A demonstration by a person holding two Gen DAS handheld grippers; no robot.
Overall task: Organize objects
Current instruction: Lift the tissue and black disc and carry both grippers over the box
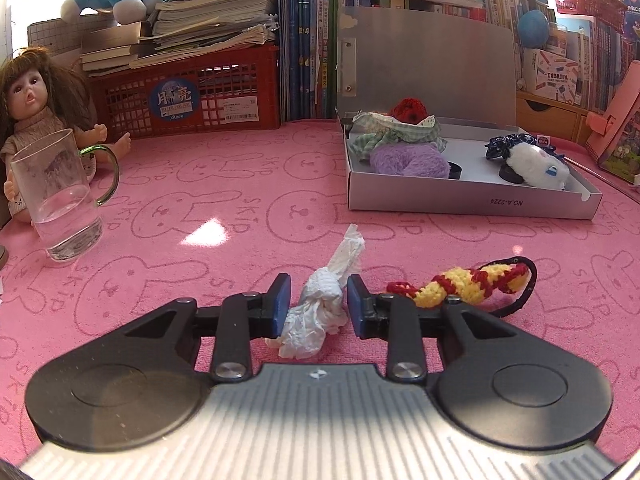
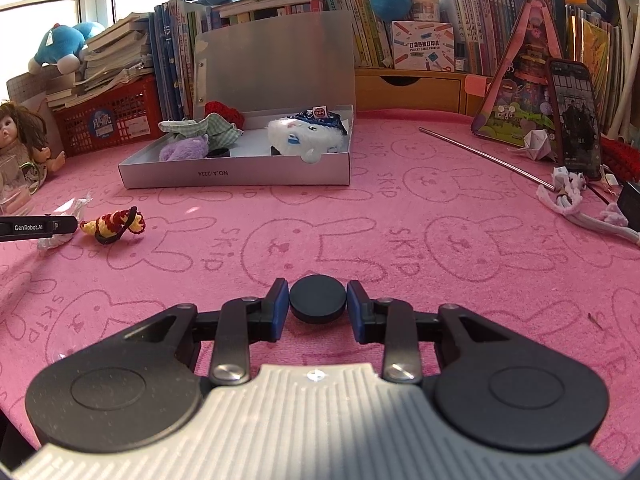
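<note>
My left gripper (image 1: 316,286) is shut on a crumpled white tissue (image 1: 316,312) that lies on the pink rabbit-print cloth. A yellow and red crochet hair tie (image 1: 460,284) rests just right of its right finger. Farther back stands an open silver box (image 1: 472,202) holding a purple plush scrunchie (image 1: 408,160), a checked cloth, a red knit piece and a white plush toy (image 1: 536,166). My right gripper (image 2: 318,292) is shut on a flat black round disc (image 2: 317,300) resting on the cloth. In the right wrist view the left gripper's finger (image 2: 40,227) shows at the far left, beside the crochet hair tie (image 2: 112,224).
A glass mug (image 1: 60,200) and a doll (image 1: 32,100) sit at the left, a red basket (image 1: 192,92) with stacked books behind. To the right lie a thin metal rod (image 2: 480,156), a propped phone (image 2: 576,120) and white cords (image 2: 580,204). Books line the back.
</note>
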